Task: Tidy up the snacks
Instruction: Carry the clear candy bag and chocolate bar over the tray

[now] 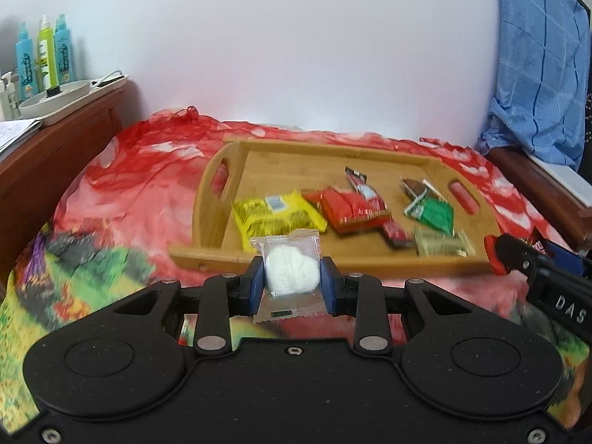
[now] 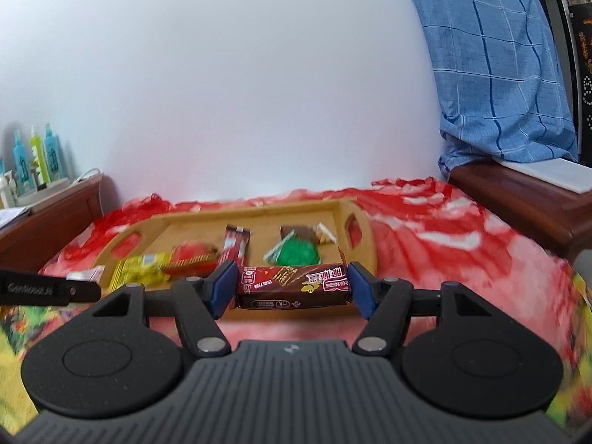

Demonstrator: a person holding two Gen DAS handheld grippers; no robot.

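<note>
Overhead, both claws grip snacks, the left claw (image 1: 292, 277) pinching a clear white packet (image 1: 290, 270), the right claw (image 2: 292, 286) a brown bar (image 2: 292, 286), above a red-draped bed (image 2: 444, 259) and wooden tray (image 1: 222, 259) by a white wall (image 1: 296, 55).

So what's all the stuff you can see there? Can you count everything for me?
Wooden tray: one, light brown, on the red cloth.
Yellow snack pack: one, in the tray, left side.
Red snack pack: one, middle of the tray.
Green snack pack: one, right side of the tray.
Other small packets in the tray: several, too blurred to count.
Red cloth: one, under the tray.
Bottles: three, two blue and one green, far left shelf.
Blue checked cloth: one, hanging far right.
White snack packet: one, held in the left gripper.
Brown chocolate bar: one, held in the right gripper.
</note>
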